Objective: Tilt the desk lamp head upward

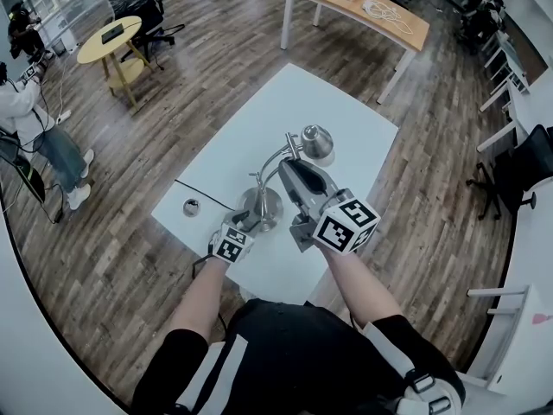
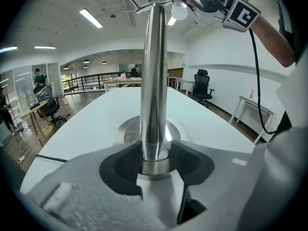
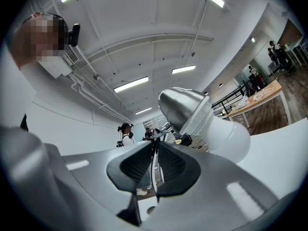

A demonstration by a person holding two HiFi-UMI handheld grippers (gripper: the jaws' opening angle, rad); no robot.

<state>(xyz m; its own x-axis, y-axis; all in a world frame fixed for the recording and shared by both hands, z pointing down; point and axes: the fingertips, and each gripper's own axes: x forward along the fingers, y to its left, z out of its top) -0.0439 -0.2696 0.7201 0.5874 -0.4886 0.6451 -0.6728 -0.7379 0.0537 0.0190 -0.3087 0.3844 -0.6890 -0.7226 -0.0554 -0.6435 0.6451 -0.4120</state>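
Note:
A silver desk lamp stands on the white table (image 1: 337, 111), with a round base (image 1: 262, 206), a curved arm and a dome head (image 1: 317, 141). My left gripper (image 1: 244, 223) is shut on the lamp's upright post (image 2: 155, 81) just above the base, pads on both sides (image 2: 155, 160). My right gripper (image 1: 290, 164) reaches in at the top of the arm, beside the head. In the right gripper view its jaws stand almost together (image 3: 155, 165) on a thin metal strip of the arm. The head (image 3: 185, 107) and its white bulb (image 3: 226, 136) sit just beyond, up and to the right.
A black cable (image 1: 203, 193) runs across the table to the base, and a small round metal thing (image 1: 191, 206) lies near the left edge. Around the table are a yellow round table (image 1: 108, 37), a wooden desk (image 1: 363, 11), office chairs and a person (image 1: 34, 119).

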